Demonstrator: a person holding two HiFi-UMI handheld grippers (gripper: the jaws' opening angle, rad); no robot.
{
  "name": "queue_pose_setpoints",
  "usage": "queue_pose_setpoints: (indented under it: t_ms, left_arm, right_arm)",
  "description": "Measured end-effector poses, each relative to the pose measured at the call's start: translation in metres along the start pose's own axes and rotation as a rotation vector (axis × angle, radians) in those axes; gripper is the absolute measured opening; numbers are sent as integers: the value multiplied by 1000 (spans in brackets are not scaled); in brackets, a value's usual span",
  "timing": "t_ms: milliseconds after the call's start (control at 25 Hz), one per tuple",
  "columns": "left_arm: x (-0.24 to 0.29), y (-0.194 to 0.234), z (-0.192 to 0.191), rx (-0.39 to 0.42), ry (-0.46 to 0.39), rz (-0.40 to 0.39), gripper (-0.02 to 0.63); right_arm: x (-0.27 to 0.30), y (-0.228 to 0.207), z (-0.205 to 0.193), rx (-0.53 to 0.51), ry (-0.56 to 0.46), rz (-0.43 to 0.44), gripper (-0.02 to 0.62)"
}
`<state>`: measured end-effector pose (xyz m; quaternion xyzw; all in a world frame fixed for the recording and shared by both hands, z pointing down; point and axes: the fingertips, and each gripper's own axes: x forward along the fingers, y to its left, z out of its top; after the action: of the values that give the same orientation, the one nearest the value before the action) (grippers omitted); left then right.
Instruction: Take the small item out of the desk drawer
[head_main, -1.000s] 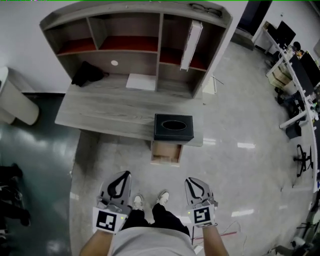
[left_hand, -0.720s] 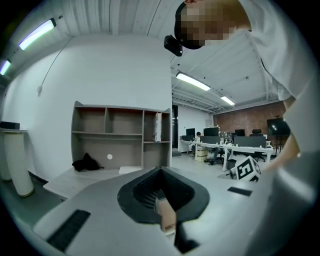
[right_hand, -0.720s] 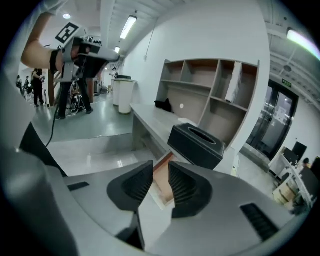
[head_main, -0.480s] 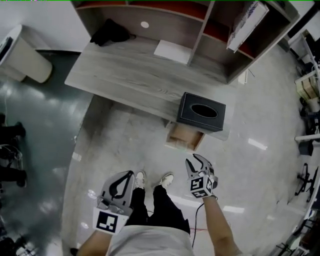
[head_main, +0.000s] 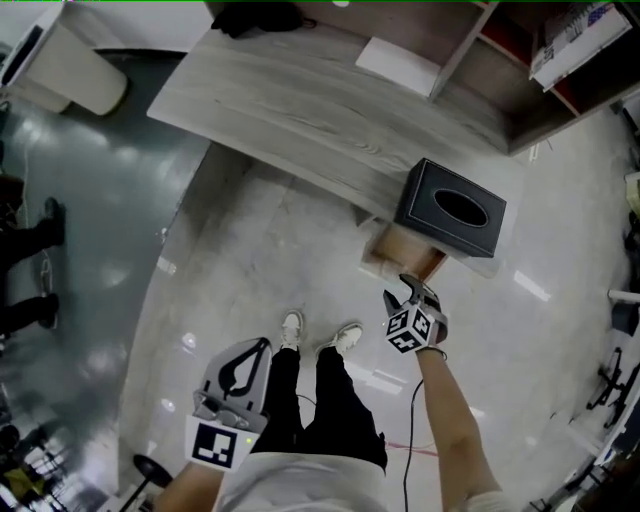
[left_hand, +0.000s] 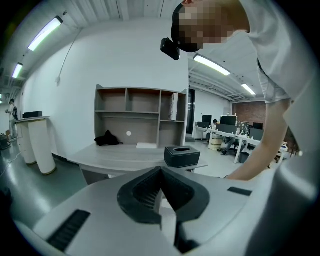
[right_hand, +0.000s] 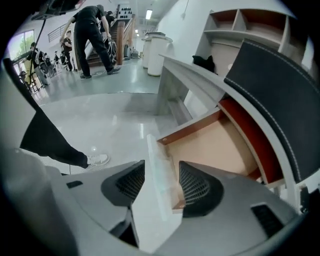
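Note:
The desk drawer (head_main: 400, 252) stands pulled out under the grey desk (head_main: 320, 100), just below a black tissue box (head_main: 455, 207). My right gripper (head_main: 408, 288) is at the drawer's front. In the right gripper view its jaws (right_hand: 159, 182) are opening, with the pale drawer front (right_hand: 156, 165) between them and no pad pressing on it. The drawer's wooden floor (right_hand: 210, 145) shows bare; I see no small item on the part in view. My left gripper (head_main: 248, 352) hangs low by the person's left leg, shut (left_hand: 161, 192) and empty.
A shelf unit stands at the desk's back, with a black cloth (head_main: 255, 18) and a white sheet (head_main: 398, 65) before it. A white cylindrical bin (head_main: 70, 75) stands left of the desk. The person's shoes (head_main: 345, 338) are on the glossy floor. People stand far off (right_hand: 92, 35).
The right gripper has travelled forward from beside the legs to the drawer front, and its jaws have opened. The head has leaned toward the desk. The left gripper has stayed low.

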<state>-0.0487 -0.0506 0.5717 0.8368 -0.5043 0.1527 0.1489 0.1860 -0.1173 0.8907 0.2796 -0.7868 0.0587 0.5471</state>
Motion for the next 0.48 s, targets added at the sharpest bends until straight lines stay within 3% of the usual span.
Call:
queue_pose_setpoints:
  t_ms: [480]
  left_arm:
    - [-13,15,-32,-41,61,75,17]
  right_arm:
    - [55,12,-25,-100,138,116,219]
